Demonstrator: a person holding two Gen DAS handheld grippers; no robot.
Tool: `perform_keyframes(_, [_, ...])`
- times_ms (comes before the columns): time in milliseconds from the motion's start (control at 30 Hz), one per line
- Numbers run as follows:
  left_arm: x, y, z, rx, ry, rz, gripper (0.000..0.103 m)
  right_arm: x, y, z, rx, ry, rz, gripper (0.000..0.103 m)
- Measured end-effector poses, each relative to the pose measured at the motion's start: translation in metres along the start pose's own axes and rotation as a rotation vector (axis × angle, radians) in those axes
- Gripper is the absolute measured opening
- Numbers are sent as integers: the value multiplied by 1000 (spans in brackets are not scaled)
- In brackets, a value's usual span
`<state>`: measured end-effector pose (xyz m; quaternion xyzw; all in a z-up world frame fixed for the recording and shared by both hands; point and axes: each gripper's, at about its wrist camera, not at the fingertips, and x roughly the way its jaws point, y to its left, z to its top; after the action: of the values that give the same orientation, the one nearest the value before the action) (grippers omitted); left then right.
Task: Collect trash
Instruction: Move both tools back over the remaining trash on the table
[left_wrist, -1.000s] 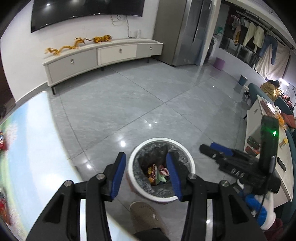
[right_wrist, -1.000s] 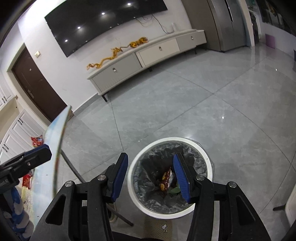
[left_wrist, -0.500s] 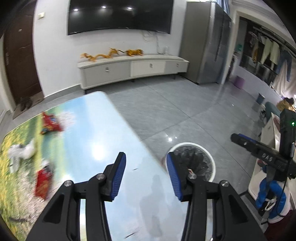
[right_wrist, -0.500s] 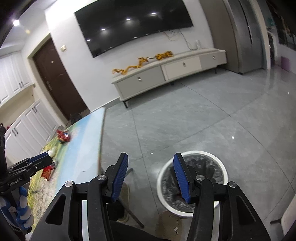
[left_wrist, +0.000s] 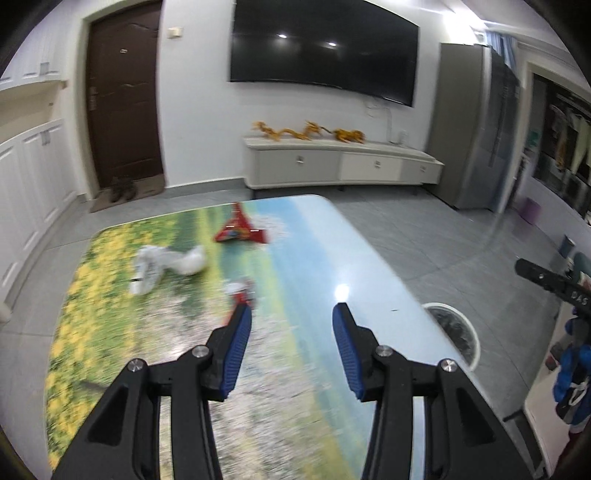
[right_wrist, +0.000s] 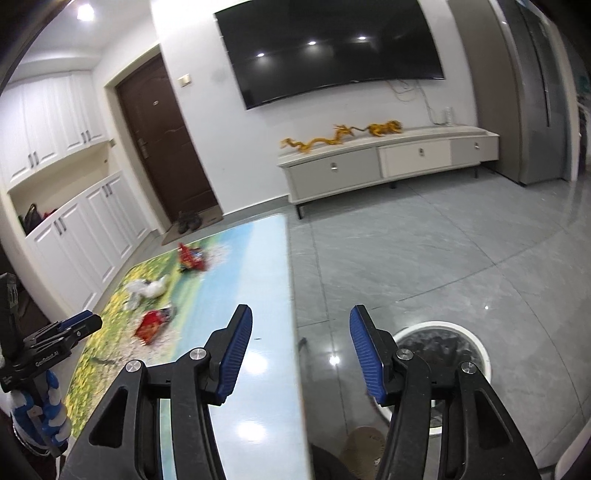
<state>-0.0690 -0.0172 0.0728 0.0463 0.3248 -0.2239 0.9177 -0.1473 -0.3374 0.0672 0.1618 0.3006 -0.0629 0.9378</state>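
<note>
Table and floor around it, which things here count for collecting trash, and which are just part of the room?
For the job:
- near red wrapper
- white crumpled wrapper
- far red wrapper
- trash bin, on the floor beside the table
- left gripper and right gripper, both open and empty

Just there:
- TV
- TV cabinet
- gold dragon ornaments
- door
- shoes

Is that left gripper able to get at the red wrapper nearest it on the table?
Probably yes: the left gripper is open, and the red wrapper lies just beyond its left finger with nothing between.
</note>
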Motion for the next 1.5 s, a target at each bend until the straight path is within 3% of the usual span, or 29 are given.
perform_keyframes(67, [-6, 12, -5, -15, -9, 25, 45, 0, 15, -1, -23, 9, 10, 54])
perform_keyframes(133, [-13, 26, -12, -39, -19, 45, 56, 1, 30, -2, -46, 21, 20, 55])
perform_keyframes(200, [-18, 39, -18, -60, -31, 67, 60, 3, 46, -5, -70, 37, 27, 56])
perform_keyframes(600, [-32, 102, -49, -155, -67, 105, 60, 27, 119, -17, -160, 134, 60, 57])
perform_keyframes(867, [-28, 135, -59, -191, -50, 134, 60, 51, 158, -22, -215, 185, 94, 58])
perform_keyframes(1200, [0, 166, -64, -210, 23, 163, 60, 102, 200, -28, -270, 278, 159, 61])
perform_keyframes(1500, [53, 197, -43, -220, 99, 131, 60, 159, 235, -38, -288, 373, 252, 65])
